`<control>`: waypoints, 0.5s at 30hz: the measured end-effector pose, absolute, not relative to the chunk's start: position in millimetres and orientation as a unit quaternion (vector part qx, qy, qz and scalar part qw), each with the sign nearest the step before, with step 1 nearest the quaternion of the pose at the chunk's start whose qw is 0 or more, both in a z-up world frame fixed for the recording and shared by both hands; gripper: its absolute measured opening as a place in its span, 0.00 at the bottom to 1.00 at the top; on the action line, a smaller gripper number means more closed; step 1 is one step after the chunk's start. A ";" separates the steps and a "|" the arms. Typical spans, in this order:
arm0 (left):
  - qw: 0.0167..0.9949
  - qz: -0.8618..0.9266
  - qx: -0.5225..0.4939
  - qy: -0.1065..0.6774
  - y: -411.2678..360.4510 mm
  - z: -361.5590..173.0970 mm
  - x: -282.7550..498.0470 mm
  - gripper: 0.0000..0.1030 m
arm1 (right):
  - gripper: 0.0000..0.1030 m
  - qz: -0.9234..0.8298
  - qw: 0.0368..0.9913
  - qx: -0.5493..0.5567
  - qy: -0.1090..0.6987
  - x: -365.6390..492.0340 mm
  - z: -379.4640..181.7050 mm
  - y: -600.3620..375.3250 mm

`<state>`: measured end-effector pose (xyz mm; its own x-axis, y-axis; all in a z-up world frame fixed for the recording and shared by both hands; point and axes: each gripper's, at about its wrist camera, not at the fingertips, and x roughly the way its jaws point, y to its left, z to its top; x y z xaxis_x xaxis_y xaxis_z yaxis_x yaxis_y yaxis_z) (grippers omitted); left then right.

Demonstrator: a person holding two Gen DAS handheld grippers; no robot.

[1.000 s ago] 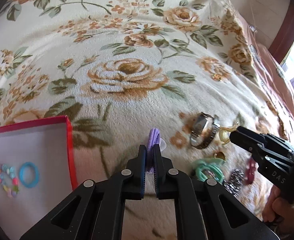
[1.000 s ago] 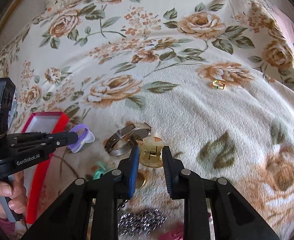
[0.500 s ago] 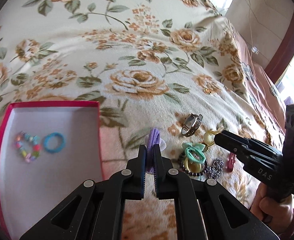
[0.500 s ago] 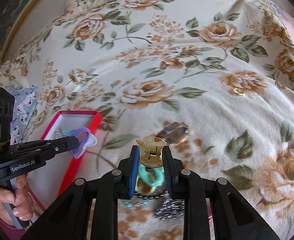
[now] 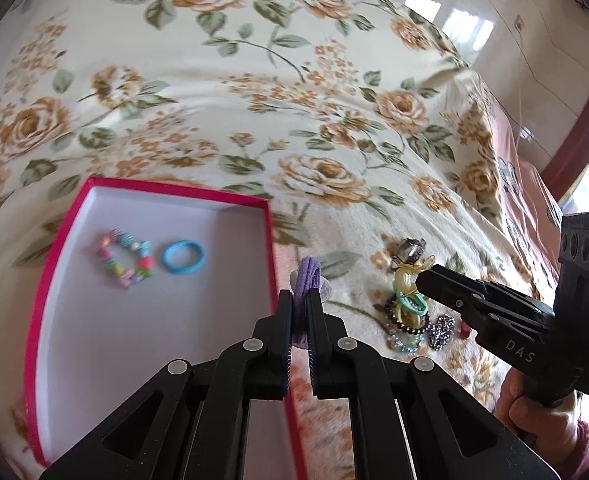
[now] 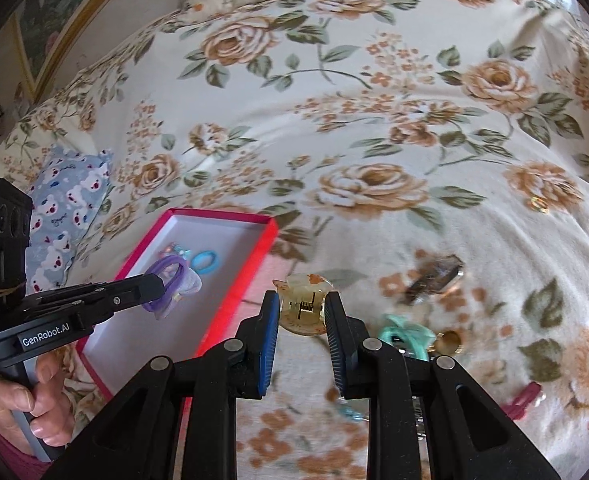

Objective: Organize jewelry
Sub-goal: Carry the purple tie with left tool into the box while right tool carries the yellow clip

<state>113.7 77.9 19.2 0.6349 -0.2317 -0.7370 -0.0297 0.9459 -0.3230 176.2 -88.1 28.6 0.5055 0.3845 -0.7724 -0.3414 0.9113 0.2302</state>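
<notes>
Floral bedspread (image 5: 334, 92), soft, uneven. Red box (image 5: 272, 240) at left, bead bracelet (image 5: 124, 258) inside. Left gripper (image 5: 299, 300) pinches purple hair tie (image 5: 308, 276) above box's right rim; early release risks drop outside. Right gripper (image 6: 302, 312) clamps amber claw clip (image 6: 304, 300) over blanket; sprung clip may twist, slip.

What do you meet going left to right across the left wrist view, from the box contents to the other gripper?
Beaded bracelet → blue hair tie, both lying in the red box → purple scrunchie held in the left gripper → yellow hair clip held by the right gripper.
</notes>
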 end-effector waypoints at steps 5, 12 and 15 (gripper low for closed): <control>0.891 -0.041 -0.168 0.420 94.2 21.0 97.9 0.05 | 0.23 0.228 0.862 0.021 0.453 174.0 27.5 -68.0; 0.887 -0.019 -0.189 0.421 114.8 15.9 79.9 0.05 | 0.23 0.256 0.851 0.020 0.459 168.4 22.2 -42.0; 0.885 -0.010 -0.196 0.422 123.7 13.4 75.9 0.05 | 0.23 0.265 0.846 0.014 0.462 166.5 19.0 -30.1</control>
